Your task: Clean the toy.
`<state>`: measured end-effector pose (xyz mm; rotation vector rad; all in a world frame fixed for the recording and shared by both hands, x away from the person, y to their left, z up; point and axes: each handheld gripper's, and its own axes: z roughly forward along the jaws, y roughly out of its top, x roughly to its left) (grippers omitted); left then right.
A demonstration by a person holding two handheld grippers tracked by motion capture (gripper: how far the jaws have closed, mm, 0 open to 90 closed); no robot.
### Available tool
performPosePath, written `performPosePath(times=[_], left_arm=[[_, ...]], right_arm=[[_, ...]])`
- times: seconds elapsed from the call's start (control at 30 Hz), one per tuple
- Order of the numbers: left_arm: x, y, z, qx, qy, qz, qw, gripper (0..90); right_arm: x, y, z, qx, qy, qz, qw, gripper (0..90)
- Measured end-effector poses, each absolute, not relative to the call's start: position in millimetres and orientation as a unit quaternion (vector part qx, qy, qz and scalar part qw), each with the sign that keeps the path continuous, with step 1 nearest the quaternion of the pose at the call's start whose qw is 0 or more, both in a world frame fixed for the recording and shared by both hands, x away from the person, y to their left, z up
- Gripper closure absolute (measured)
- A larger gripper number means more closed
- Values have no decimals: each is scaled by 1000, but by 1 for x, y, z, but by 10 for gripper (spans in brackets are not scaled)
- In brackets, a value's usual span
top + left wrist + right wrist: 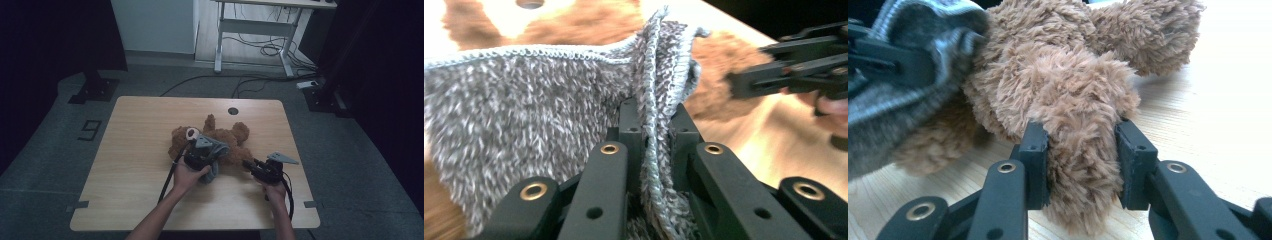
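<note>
A brown plush teddy bear (pixel 227 137) lies on its back in the middle of the wooden table (pixel 130 150). A grey knitted cloth (pixel 216 152) is draped over its body. My left gripper (pixel 196 159) is shut on a fold of that grey cloth (pixel 655 125), which runs up between the jaws. My right gripper (pixel 248 166) is shut on one of the teddy bear's furry limbs (pixel 1083 165), which the pads squeeze from both sides. In the left gripper view the right gripper (pixel 784 70) shows at the far right beside the bear (pixel 719 90).
A round cable hole (pixel 233 111) sits near the table's far edge. Beyond the table stands a white desk frame (pixel 260 30) with loose cables on the floor. Bare tabletop lies to the left and along the front edge.
</note>
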<state>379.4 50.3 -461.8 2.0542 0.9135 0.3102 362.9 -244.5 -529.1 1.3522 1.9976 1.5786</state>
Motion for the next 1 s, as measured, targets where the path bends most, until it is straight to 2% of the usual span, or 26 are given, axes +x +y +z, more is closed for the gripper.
performPosePath(times=[0.33,0.5,0.67,0.87,0.9,0.93,1.0], left_arm=[[376,128,-442,793,407,170,419,807],[379,146,-431,770,427,175,441,807],[382,107,-429,786,393,153,453,807],[383,20,-439,822,330,118,449,807],[383,20,-439,822,330,118,449,807],[382,-7,-444,833,314,112,441,807],[380,-29,-448,840,301,103,439,807]], right_arm=[[363,-245,-530,466,686,545,127,635],[364,-245,-531,468,684,545,126,634],[365,-244,-532,470,682,546,123,635],[364,-244,-532,470,683,545,122,635],[364,-244,-532,470,683,545,122,635],[364,-244,-532,469,683,546,123,635],[364,-245,-532,469,683,547,121,634]])
